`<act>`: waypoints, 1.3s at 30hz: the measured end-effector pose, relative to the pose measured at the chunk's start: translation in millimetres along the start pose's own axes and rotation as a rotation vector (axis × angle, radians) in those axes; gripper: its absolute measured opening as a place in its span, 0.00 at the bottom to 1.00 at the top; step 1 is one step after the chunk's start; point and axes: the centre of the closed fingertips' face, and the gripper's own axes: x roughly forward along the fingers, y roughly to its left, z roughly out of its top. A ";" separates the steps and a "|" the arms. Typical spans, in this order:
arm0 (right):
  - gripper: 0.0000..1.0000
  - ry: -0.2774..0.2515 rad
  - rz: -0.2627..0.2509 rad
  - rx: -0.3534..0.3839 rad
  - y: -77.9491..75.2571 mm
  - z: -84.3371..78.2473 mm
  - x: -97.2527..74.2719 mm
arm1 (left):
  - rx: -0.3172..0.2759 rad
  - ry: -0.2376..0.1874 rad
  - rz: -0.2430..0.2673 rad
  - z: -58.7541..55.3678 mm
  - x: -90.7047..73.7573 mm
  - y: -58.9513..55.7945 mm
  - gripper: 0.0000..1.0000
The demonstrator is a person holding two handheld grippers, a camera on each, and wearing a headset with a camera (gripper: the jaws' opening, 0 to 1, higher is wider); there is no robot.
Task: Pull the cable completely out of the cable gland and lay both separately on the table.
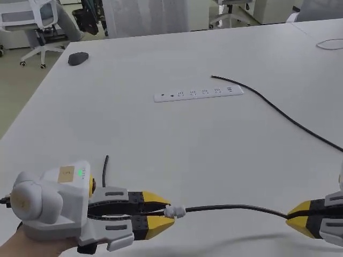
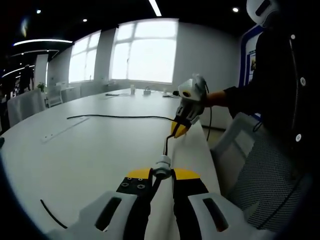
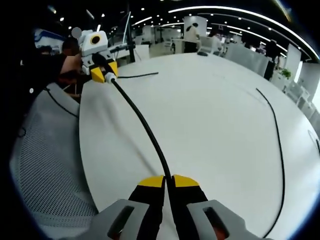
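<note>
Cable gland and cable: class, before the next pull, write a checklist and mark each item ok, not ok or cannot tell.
1. The left gripper is shut on the cable gland: ok.
2. The right gripper is shut on the cable: ok.
3. The cable is fully out of the gland: not ok; it runs through, with a short tail behind.
4. The stretch between the grippers is free of snags: ok.
5. The gland's nut is loosened: cannot tell.
6. There is room on the table to lay both apart: ok; the power strip and the second cable lie farther off.
</note>
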 end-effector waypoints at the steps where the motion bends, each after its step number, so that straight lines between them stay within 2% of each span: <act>1: 0.00 0.005 -0.006 0.000 -1.2 -2.0 0.2 | 0.006 0.002 0.004 -0.2 0.1 0.7 0.15; 4: 0.00 0.028 -0.016 0.010 -4.6 -9.5 1.2 | 0.002 0.000 0.004 -0.3 0.2 0.8 0.15; 11: 0.00 0.026 -0.012 0.034 -5.7 -10.8 1.0 | 0.001 0.004 0.005 -0.8 0.9 1.5 0.15; 16: 0.01 0.013 -0.012 0.055 -8.2 -6.5 -2.8 | 0.007 0.006 0.010 0.4 -0.2 5.0 0.15; 20: 0.05 -0.006 0.011 0.066 -5.4 1.4 -5.4 | -0.005 -0.008 0.022 2.7 -2.7 8.7 0.15; 22: 0.14 -0.032 0.020 0.062 -2.9 11.7 -5.4 | -0.006 -0.009 0.025 3.1 -2.7 9.2 0.15; 23: 0.16 -0.037 0.037 0.062 1.7 18.0 -5.3 | -0.005 -0.007 0.026 2.7 -2.1 9.2 0.15; 26: 0.17 -0.083 0.047 0.039 8.5 38.1 -4.0 | -0.005 -0.005 0.024 2.3 -1.2 8.3 0.15; 29: 0.16 -0.145 0.070 0.001 20.6 67.2 -0.5 | -0.004 -0.009 0.024 3.2 -0.9 8.7 0.15; 33: 0.14 -0.164 0.116 -0.066 41.0 95.1 6.2 | -0.007 -0.017 0.016 5.7 -1.3 6.6 0.15; 36: 0.13 -0.198 0.166 -0.124 59.7 119.8 12.5 | -0.003 -0.011 0.013 4.8 -0.7 5.8 0.15; 39: 0.12 -0.203 0.220 -0.156 74.6 133.9 20.0 | -0.001 -0.009 0.013 4.7 -0.2 4.8 0.15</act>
